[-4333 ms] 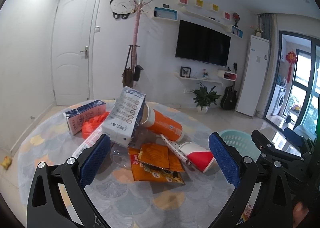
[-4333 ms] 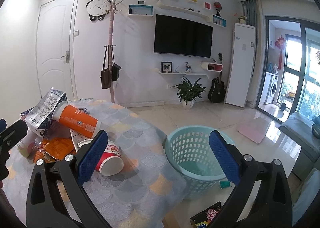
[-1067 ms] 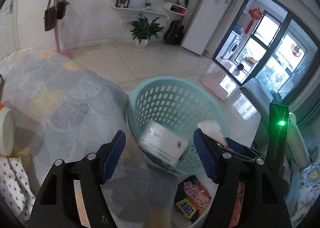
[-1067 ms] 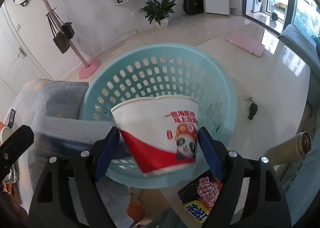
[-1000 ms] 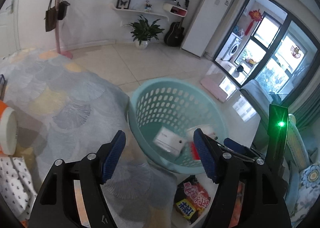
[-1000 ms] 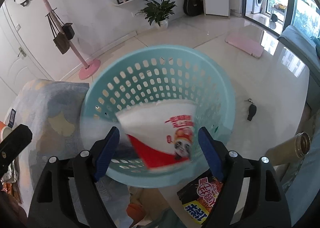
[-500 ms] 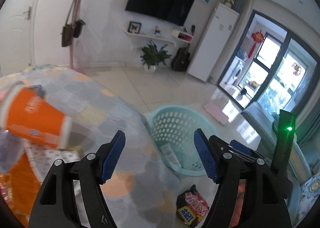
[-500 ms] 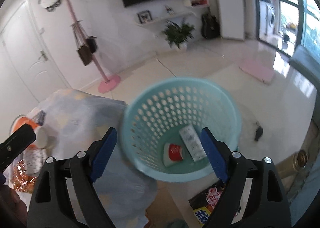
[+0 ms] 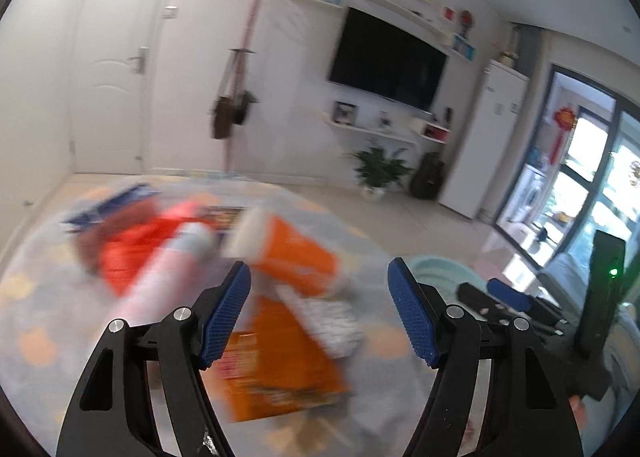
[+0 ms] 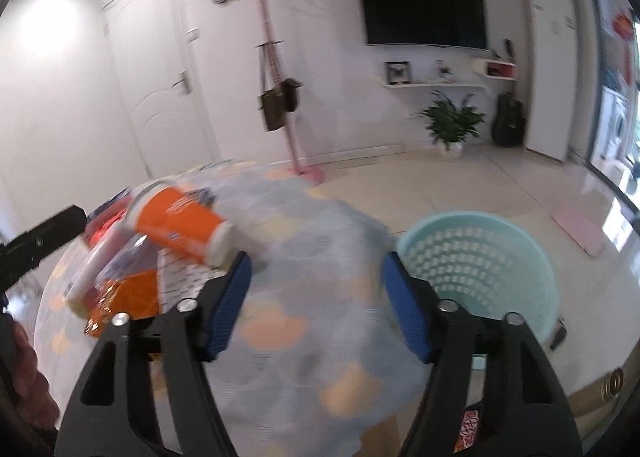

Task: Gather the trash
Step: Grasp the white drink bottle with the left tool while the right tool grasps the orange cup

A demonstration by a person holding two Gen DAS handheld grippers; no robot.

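Blurred trash lies on a round table with a patterned cloth. An orange cup lies on its side, with an orange snack packet in front of it and a red bag to the left. My left gripper hangs open and empty just above the packet. My right gripper is over bare cloth with nothing between its fingers, and its jaws are closing. The orange cup lies to its upper left. The teal basket stands on the floor to the right.
A snack packet lies on the floor below the basket. A pink coat stand, a door, a wall TV and a potted plant are behind the table. A pink mat lies on the tiled floor.
Both grippers have let their items drop into the basket, then swung up and left from the basket back over the table. The cup and white box now lie in the basket.
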